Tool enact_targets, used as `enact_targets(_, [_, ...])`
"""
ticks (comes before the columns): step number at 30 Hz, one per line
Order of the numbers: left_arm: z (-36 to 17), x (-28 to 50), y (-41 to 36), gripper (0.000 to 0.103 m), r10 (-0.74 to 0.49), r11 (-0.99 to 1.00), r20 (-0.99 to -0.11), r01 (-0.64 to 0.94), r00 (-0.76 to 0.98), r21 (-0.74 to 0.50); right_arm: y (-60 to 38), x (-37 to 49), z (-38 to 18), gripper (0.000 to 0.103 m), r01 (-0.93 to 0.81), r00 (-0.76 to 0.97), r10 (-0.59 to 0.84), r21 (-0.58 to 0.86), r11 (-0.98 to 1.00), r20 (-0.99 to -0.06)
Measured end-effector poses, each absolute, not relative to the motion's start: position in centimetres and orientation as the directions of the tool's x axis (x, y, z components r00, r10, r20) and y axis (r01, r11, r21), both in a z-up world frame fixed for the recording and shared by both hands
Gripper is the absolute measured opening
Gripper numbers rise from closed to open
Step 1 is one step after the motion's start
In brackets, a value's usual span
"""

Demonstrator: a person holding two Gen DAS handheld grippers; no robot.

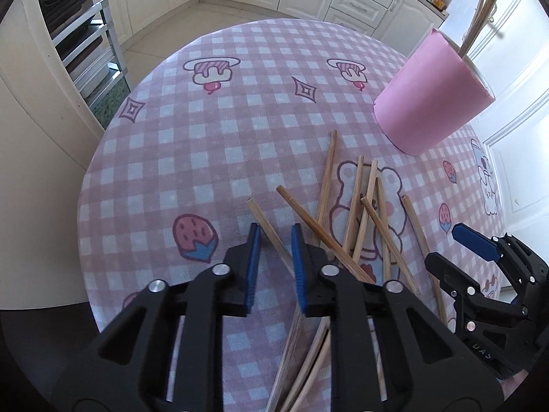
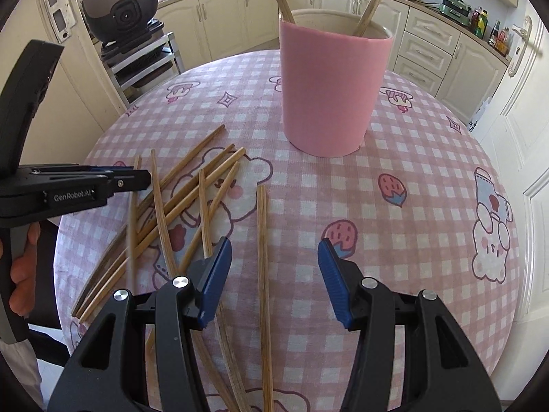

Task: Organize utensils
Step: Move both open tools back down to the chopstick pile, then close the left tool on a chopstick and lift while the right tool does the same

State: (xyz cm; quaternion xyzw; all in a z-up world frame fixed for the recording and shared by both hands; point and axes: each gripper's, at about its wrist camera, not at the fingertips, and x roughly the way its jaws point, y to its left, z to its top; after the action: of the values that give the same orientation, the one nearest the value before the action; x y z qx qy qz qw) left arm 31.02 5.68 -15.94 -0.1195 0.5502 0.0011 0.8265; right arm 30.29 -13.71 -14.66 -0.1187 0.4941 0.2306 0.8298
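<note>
Left wrist view: chopstick [image 1: 271, 237] between narrowed fingers [image 1: 253, 257], contact unclear.

Bamboo chopsticks [image 2: 192, 202] lie crisscrossed in a loose heap on the checked cloth, at about eight o'clock from the pink cup [image 2: 329, 89]. One chopstick [image 2: 262, 274] lies apart, straight, at six o'clock. The cup stands upright, two chopsticks [image 2: 372, 1] leaning inside.

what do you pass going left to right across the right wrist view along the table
left gripper → pile of chopsticks → single chopstick → pink cup → strawberry print → bunny print
</note>
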Motion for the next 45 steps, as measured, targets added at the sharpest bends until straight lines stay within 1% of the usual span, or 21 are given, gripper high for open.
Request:
enact_targets(2, [-16.0, 31.0, 5.7, 0.010, -0.139, 0.970, -0.907, -0.131, 0.397, -0.206, -13.5, 30.6, -15.0, 0.044, -0.507, 0.386, 0.257, 0.029, 0.862, -0.886])
enact_targets(4, [-16.1, 31.0, 5.6, 0.008, -0.145, 0.970, -0.906, -0.125, 0.398, -0.210, -13.1, 30.8, -15.6, 0.037, -0.517, 0.364, 0.251, 0.030, 0.856, -0.897])
enact_targets(5, [-16.1, 31.0, 5.5, 0.006, -0.147, 0.970, -0.905, -0.123, 0.400, -0.211, -12.9, 31.0, -15.8, 0.034, -0.521, 0.356, 0.244, 0.025, 0.853, -0.902])
enact_targets(6, [-16.1, 30.9, 5.5, 0.006, -0.151, 0.969, -0.903, -0.122, 0.402, -0.216, -12.7, 31.0, -16.0, 0.028, -0.527, 0.358, 0.233, 0.010, 0.850, -0.904])
enact_targets(7, [-16.1, 30.9, 5.5, 0.006, -0.158, 0.968, -0.902, -0.118, 0.402, -0.222, -12.5, 31.0, -16.0, 0.026, -0.532, 0.360, 0.230, 0.003, 0.847, -0.904])
enact_targets(8, [-16.1, 30.9, 5.4, 0.006, -0.161, 0.967, -0.901, -0.115, 0.403, -0.225, -12.4, 31.2, -16.0, 0.023, -0.534, 0.354, 0.230, 0.005, 0.845, -0.906])
enact_targets(10, [-15.7, 30.8, 5.4, 0.006, -0.169, 0.966, -0.893, -0.110, 0.417, -0.234, -12.2, 31.5, -15.9, 0.007, -0.539, 0.346, 0.232, 0.010, 0.842, -0.909])
enact_targets(11, [-15.3, 30.7, 5.4, 0.006, -0.176, 0.965, -0.888, -0.105, 0.424, -0.241, -12.1, 31.6, -15.9, 0.005, -0.538, 0.347, 0.233, 0.011, 0.843, -0.908])
enact_targets(13, [-14.5, 30.5, 5.3, 0.006, -0.186, 0.964, -0.879, -0.089, 0.439, -0.249, -12.1, 31.7, -15.7, 0.005, -0.535, 0.353, 0.236, 0.011, 0.845, -0.905])
enact_targets(17, [-12.2, 29.9, 5.1, 0.006, -0.199, 0.964, -0.853, -0.060, 0.482, -0.258, -12.9, 31.7, -13.8, 0.005, -0.515, 0.386, 0.285, 0.050, 0.855, -0.877])
enact_targets(25, [-6.5, 28.6, 4.7, 0.006, -0.234, 0.960, -0.777, 0.012, 0.585, -0.280, -14.8, 30.3, -7.7, 0.005, -0.509, 0.501, 0.372, 0.082, 0.857, -0.781])
enact_targets(30, [-3.5, 28.0, 4.1, 0.006, -0.221, 0.966, -0.737, 0.039, 0.639, -0.255, -15.8, 29.4, -4.1, 0.005, -0.504, 0.570, 0.418, 0.100, 0.858, -0.708])
enact_targets(36, [-0.2, 27.4, 3.4, 0.006, -0.258, 0.957, -0.672, 0.087, 0.694, -0.278, -16.8, 28.7, -0.7, 0.005, -0.492, 0.637, 0.457, 0.130, 0.861, -0.621])
enact_targets(41, [3.2, 27.0, 1.9, 0.006, -0.297, 0.946, -0.588, 0.148, 0.752, -0.288, -17.6, 28.4, 2.0, 0.005, -0.477, 0.698, 0.472, 0.143, 0.867, -0.539])
enact_targets(45, [5.7, 26.9, 0.7, 0.006, -0.299, 0.947, -0.527, 0.179, 0.795, -0.267, -17.8, 28.1, 4.1, 0.005, -0.460, 0.754, 0.474, 0.150, 0.875, -0.455])
